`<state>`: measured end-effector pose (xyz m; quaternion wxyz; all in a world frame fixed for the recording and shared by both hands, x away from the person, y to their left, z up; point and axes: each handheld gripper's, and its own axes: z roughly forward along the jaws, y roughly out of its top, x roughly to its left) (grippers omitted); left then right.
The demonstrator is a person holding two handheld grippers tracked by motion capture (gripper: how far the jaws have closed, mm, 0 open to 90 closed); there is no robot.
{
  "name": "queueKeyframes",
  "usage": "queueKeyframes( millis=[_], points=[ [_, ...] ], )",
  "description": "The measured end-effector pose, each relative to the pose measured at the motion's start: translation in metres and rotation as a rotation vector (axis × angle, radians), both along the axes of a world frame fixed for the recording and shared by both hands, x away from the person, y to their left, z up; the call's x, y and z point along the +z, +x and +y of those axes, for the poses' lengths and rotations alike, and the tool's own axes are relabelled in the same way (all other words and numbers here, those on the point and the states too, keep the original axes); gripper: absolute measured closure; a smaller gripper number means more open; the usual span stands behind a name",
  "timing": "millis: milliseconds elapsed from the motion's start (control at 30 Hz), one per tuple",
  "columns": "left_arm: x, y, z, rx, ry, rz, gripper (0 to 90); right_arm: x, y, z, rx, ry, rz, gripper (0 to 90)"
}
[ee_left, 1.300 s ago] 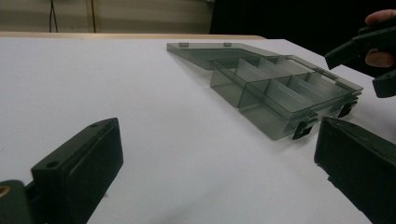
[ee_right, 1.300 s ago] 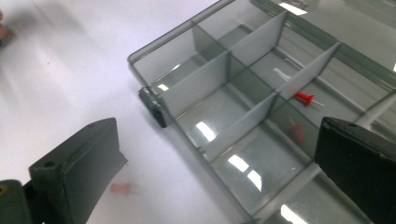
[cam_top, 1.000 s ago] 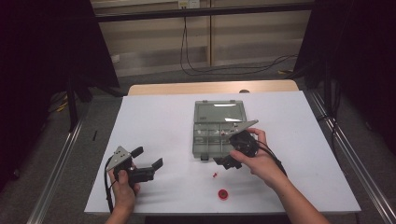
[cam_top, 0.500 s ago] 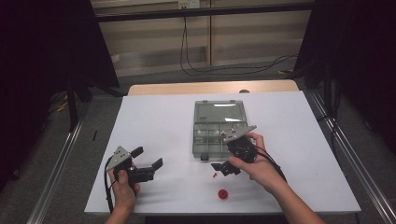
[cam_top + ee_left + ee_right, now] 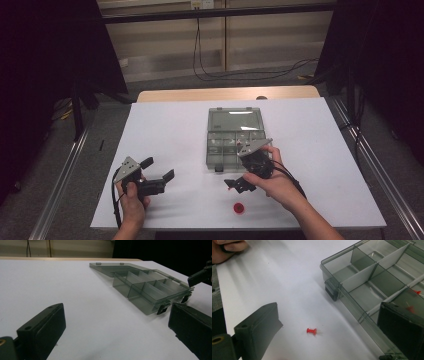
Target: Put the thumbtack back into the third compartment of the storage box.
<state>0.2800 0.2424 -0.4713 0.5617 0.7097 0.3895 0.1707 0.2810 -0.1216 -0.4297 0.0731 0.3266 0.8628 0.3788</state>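
Overhead view and both low claw views share the box [image 5: 234,138].

Pushpin [image 5: 312,331] on table [image 5: 170,125], just before open organizer box [image 5: 372,280]

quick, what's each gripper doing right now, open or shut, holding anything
Left gripper: open, holding nothing, resting on the table.
Right gripper: open, holding nothing, over a red pushpin beside the box.

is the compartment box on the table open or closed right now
Open. The compartment box has its lid folded back flat on the table, and its dividers and compartments are exposed in both gripper views.
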Motion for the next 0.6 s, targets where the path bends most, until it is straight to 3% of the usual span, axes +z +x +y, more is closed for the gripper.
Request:
queueKeyframes(
  millis=[600],
  points=[
    [0.0, 0.0, -0.0001, 0.0, 0.0, 0.0, 1.2, -0.0036, -0.0069, 0.0074, 0.04, -0.011, -0.004, 9.2]
  ],
)
